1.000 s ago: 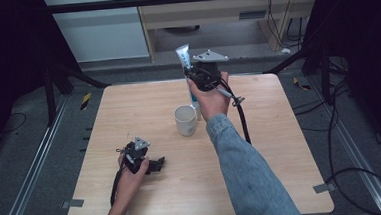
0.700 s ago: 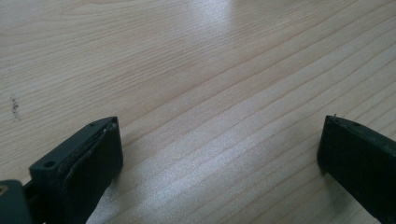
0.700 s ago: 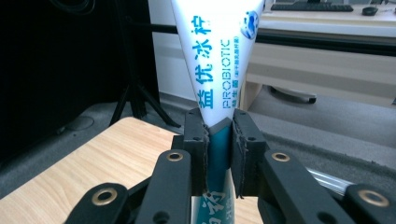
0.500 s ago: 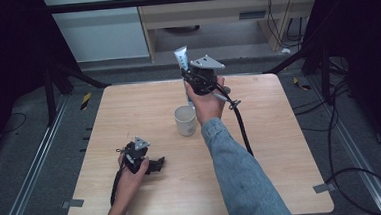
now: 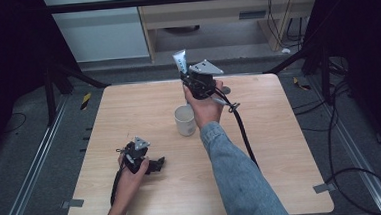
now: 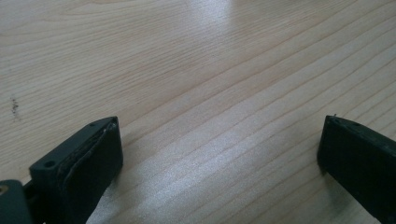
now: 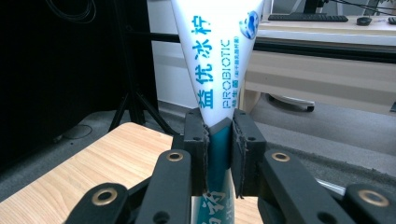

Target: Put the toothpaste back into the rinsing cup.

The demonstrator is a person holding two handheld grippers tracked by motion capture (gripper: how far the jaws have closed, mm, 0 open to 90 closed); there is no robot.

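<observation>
Two tools at work: the right tool [image 5: 190,75], raised above the far edge of the tabletop [image 5: 281,147], has its jaws clamped on a white toothpaste tube [image 7: 217,60] near the tube's narrow lower part, the flat crimped end pointing up. A white mug [image 5: 185,120] stands just below and nearer the person. The left tool [image 5: 158,164] rests on the tabletop, jaws wide apart and empty. To seat the tube well, lower it upright over the mug's mouth and release only once its lower end is inside.

Lab: railed test table [image 5: 129,116]; cables [image 5: 351,143]
</observation>
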